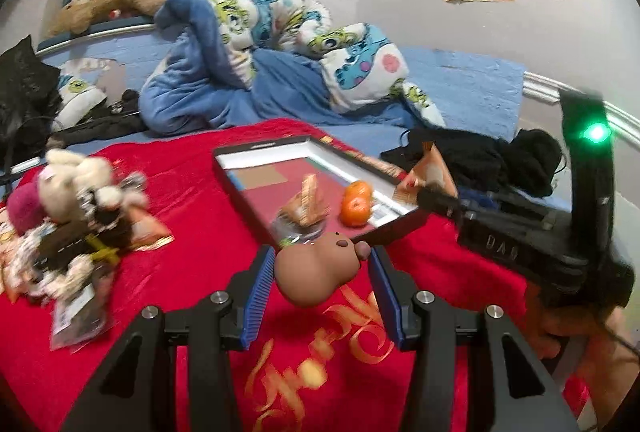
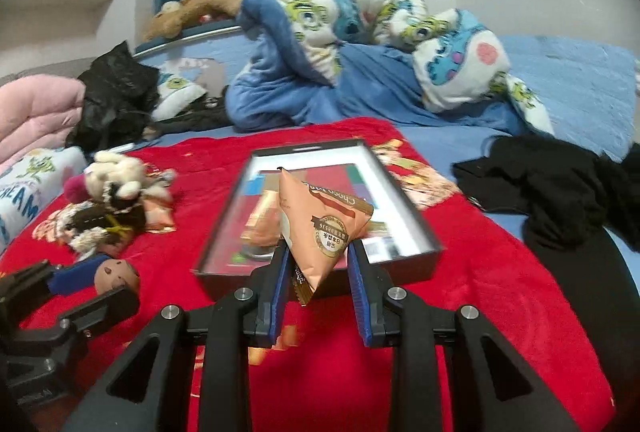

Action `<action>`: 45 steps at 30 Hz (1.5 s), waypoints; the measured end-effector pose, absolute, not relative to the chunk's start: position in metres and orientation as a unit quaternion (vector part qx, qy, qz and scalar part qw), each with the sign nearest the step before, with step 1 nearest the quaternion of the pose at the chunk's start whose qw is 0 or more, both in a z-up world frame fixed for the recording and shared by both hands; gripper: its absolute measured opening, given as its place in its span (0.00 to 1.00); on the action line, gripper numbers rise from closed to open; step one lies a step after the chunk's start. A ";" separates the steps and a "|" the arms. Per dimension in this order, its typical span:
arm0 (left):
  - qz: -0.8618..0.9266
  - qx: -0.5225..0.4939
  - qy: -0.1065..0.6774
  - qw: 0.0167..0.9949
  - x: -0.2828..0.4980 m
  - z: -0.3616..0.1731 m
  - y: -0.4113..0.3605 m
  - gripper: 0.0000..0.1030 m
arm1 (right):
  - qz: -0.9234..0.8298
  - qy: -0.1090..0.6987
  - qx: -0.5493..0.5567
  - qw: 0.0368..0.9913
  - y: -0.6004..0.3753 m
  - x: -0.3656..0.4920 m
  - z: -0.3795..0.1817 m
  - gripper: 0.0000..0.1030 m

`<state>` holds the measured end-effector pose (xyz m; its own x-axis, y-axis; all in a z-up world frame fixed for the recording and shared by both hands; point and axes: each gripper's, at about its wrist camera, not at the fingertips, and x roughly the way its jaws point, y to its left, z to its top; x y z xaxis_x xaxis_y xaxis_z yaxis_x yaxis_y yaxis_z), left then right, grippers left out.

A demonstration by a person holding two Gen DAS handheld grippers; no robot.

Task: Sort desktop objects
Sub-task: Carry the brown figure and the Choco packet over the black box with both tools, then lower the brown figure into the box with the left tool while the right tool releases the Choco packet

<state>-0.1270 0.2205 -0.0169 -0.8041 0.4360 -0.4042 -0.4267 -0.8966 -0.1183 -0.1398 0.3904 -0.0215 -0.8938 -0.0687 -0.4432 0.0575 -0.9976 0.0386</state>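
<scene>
above the red cloth (image 1: 192, 216), the left gripper (image 1: 322, 272) clamps a brown bear toy (image 1: 316, 270) just before the black tray (image 1: 256, 192); the right gripper (image 2: 318, 274) pinches an orange snack packet (image 2: 320, 228) over the tray's near edge.

A brown bear-head toy (image 1: 316, 270) hangs between blue jaws near the shallow black tray's (image 1: 256, 148) edge. An orange snack packet (image 2: 320, 224) is pinched upright above it. Inside lie a tangerine (image 1: 356, 204) and another packet (image 1: 306, 204).
</scene>
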 end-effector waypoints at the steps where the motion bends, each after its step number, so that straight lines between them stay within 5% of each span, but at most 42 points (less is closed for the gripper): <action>1: 0.949 -0.215 -0.012 0.230 -0.129 -0.016 0.225 0.48 | -0.973 -0.017 0.230 0.029 0.398 -0.140 -0.023 0.27; 11: 0.942 -0.223 0.037 0.247 -0.143 -0.031 0.278 0.48 | -0.970 -0.067 0.233 0.033 0.438 -0.145 -0.037 0.27; 45: 0.959 -0.253 -0.017 0.126 -0.256 -0.047 0.251 0.48 | -0.962 -0.018 0.270 0.020 0.417 -0.226 -0.057 0.26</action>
<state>-0.2560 0.2512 -0.0468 -0.8401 0.2495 -0.4817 -0.2322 -0.9679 -0.0963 -0.2259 0.4170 -0.0572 -0.8529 -0.0492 -0.5198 0.0297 -0.9985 0.0459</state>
